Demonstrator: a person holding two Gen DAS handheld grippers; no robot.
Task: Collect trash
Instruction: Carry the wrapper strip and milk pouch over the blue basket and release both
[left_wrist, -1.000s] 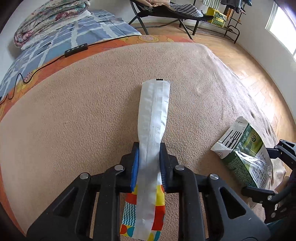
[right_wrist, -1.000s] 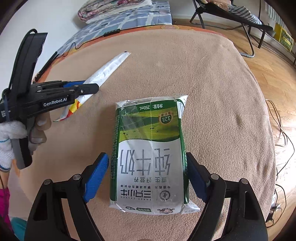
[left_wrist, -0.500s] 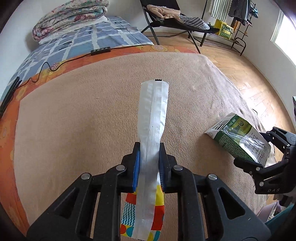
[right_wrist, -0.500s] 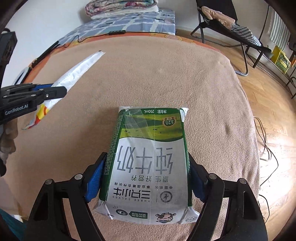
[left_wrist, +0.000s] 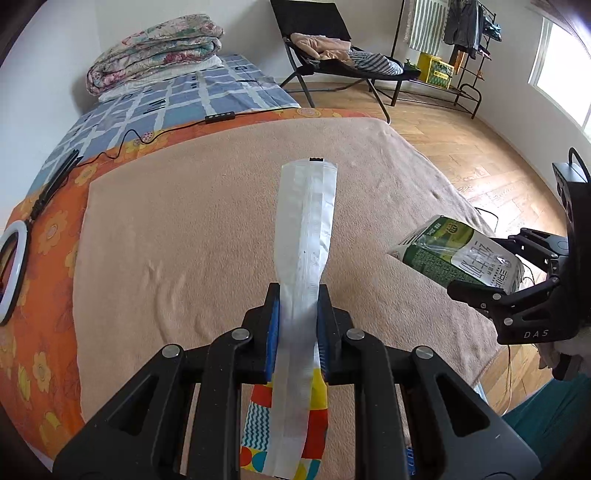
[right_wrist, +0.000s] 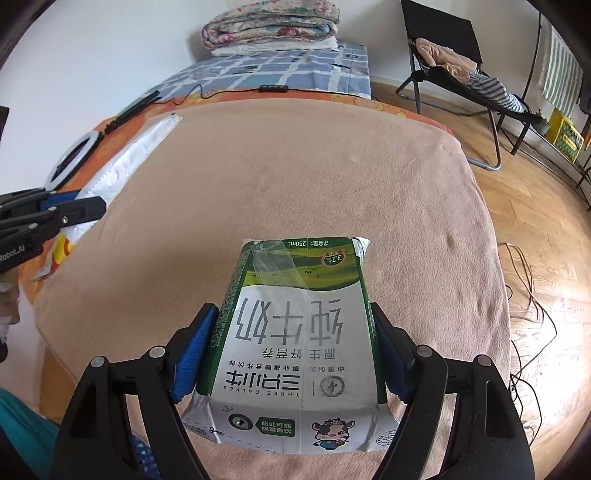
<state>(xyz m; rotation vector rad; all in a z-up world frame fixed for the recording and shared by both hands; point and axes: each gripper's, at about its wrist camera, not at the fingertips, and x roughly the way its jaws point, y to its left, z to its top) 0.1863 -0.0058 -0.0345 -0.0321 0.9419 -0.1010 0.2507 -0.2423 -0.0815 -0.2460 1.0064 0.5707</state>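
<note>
My left gripper (left_wrist: 297, 314) is shut on a long white snack wrapper (left_wrist: 306, 236) with a colourful printed end, held above the beige blanket (left_wrist: 184, 240). My right gripper (right_wrist: 291, 350) is shut on a green and white milk carton (right_wrist: 295, 332), held above the same blanket (right_wrist: 332, 177). In the left wrist view the carton (left_wrist: 458, 254) and right gripper (left_wrist: 491, 273) are at the right. In the right wrist view the wrapper (right_wrist: 122, 166) and left gripper (right_wrist: 74, 206) are at the left.
A ring light (left_wrist: 11, 273) and cable lie on the orange sheet at the left. Folded quilts (left_wrist: 155, 48) sit at the bed's far end. A black folding chair (left_wrist: 332, 55) and a rack stand on the wooden floor (left_wrist: 498, 177) to the right.
Both grippers have risen and pulled back with their items. The carton has lifted clear off the blanket.
</note>
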